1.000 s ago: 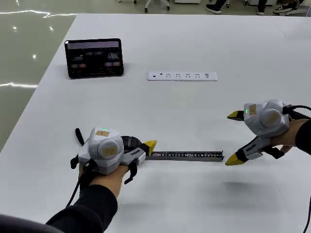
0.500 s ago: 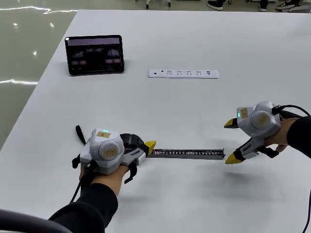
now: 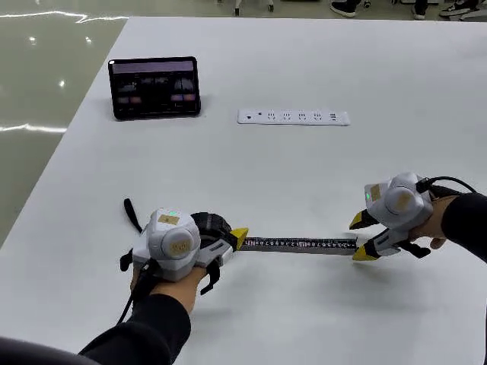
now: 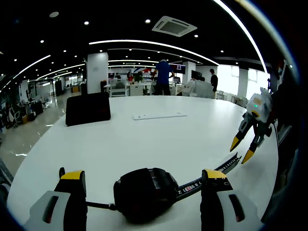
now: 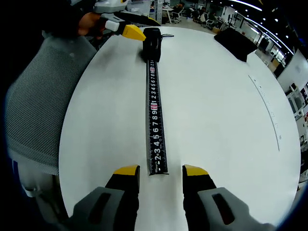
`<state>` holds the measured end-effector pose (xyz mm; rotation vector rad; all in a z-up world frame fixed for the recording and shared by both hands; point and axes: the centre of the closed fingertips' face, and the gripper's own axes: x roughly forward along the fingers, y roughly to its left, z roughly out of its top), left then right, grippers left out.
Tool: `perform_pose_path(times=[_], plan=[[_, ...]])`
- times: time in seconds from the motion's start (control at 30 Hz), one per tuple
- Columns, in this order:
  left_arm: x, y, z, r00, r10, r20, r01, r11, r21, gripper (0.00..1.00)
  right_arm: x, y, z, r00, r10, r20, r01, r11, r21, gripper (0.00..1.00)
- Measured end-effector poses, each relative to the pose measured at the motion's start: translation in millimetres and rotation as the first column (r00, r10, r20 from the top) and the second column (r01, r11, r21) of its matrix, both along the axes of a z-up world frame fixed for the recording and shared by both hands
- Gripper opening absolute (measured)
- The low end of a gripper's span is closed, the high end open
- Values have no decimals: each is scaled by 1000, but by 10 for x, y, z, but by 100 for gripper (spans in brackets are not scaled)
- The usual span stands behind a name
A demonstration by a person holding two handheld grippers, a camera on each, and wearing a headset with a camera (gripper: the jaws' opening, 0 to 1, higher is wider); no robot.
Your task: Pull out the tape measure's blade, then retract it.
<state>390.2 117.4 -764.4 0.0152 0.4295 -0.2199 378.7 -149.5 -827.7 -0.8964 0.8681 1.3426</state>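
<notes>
On the white workbench, a dark tablet stands at eleven o'clock and a white power strip lies near twelve, both well apart from the work. The tape measure lies along the near edge. Its black case is at eight o'clock, and the left gripper straddles it with jaws apart and bare bench showing on either side of the case. The right gripper at four o'clock is likewise spread, one jaw to each side of the blade's free end and not pinching it. The case looks compact, dense and rubber-skinned, so clamping across its flat sides should hold it. The blade is likely thin sprung steel, stiff along its length, slick on its faces and keen to snap back. The end hook seems the safest purchase, with the release kept slow. The blade lies flat, numbers up. Its long axis runs nine to three, with the free end toward three.
</notes>
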Motion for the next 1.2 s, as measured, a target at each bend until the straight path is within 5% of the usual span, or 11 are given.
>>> perform_pose_path(times=[0.23,0.67,1.07,1.2], plan=[[-23,-1,-87,1000,-12,-25,13,1000,14,95,-24,-17,-28,1000,4,-25,-5,1000,-20,12],[-10,25,-117,998,21,-55,-23,999,-28,87,8,-42,-117,999,21,-40,-24,998,-59,12],[-1,17,-331,987,58,-149,-69,995,-68,67,15,-30,-151,999,-41,-29,38,995,-96,11],[-2,-1,-354,986,52,-157,-63,996,-68,62,23,-30,-151,997,-75,-34,71,992,-100,11]])
